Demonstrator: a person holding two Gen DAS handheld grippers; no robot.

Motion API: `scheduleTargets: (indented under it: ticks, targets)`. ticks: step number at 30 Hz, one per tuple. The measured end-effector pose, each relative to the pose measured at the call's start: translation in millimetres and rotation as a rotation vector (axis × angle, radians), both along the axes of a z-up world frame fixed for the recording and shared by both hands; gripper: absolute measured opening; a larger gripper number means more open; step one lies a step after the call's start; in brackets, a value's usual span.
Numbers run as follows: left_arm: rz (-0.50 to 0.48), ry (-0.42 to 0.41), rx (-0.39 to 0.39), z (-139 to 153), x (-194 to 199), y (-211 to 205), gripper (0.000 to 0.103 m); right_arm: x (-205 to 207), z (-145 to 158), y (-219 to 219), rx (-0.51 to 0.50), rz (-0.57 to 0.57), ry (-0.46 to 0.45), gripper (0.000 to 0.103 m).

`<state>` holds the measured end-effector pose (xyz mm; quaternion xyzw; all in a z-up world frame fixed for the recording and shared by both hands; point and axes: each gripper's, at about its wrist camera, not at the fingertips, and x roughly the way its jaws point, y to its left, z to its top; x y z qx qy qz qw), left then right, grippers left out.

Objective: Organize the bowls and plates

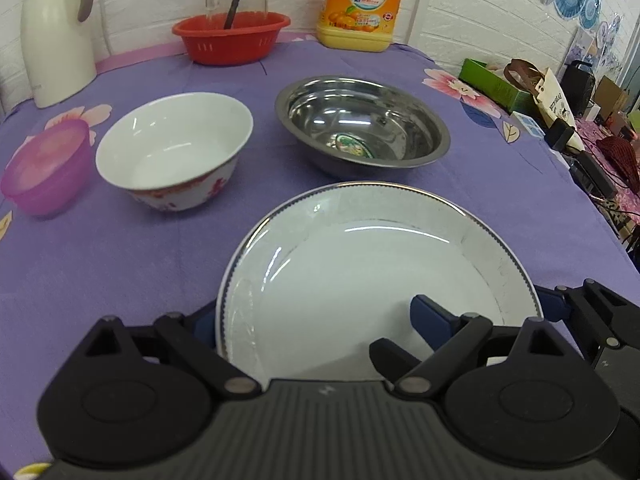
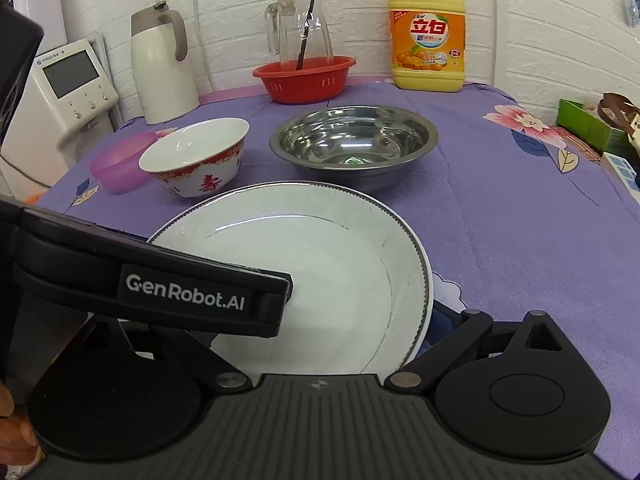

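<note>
Left wrist view puts the plate point(image 1: 360, 264) closest, lying on the purple cloth point(image 1: 120, 260) at the near edge of the table. The left gripper point(image 1: 312, 314) has its jaws spread wide over the plate's near-left part. One blue finger sits outside and behind the rim, the other hangs above the white inside. Neither pad is seen pressing, so it holds nothing.

The right gripper point(image 2: 316, 314) is at the plate's opposite side, with a blue finger just beside the right rim. Its other finger is covered by the left gripper's body in the right wrist view, so whether it grips the plate cannot be told.

Judged from how things lie, the sorting has hardly begun and nothing is stacked. The porcelain bowl point(image 1: 172, 148), the steel bowl point(image 1: 360, 120) and the pink bowl point(image 1: 44, 168) each stand alone beyond the plate. The pink one is just beside the porcelain one, and the steel one is apart to the right. All four pieces are left to gather.

The plate's near edge is cut off by both gripper bodies, and whether it rests flat or is slightly tipped is unclear. The red basket point(image 1: 232, 36) at the back hides the base of a glass jug point(image 2: 300, 24)
</note>
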<state>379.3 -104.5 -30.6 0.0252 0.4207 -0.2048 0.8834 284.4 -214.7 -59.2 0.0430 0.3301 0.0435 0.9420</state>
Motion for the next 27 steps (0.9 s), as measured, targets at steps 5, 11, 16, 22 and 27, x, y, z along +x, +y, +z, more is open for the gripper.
scheduleTargets:
  ticks: [5, 11, 16, 22, 27]
  targets:
    - [-0.005, -0.031, -0.045, 13, -25, 4, 0.092, -22, 14, 0, -0.018, -0.02, -0.044, 0.103]
    - [0.013, -0.099, -0.107, 36, -67, 32, 0.092, -55, 32, 11, -0.007, -0.008, -0.088, 0.103]
    - [0.075, -0.152, -0.114, 48, -108, 80, 0.092, -86, 46, 42, -0.001, 0.058, -0.129, 0.103]
    - [0.201, -0.183, -0.064, 43, -150, 149, 0.092, -106, 50, 103, 0.009, 0.191, -0.154, 0.103]
    - [0.285, -0.15, -0.048, 21, -170, 191, 0.092, -112, 36, 146, 0.023, 0.287, -0.111, 0.103]
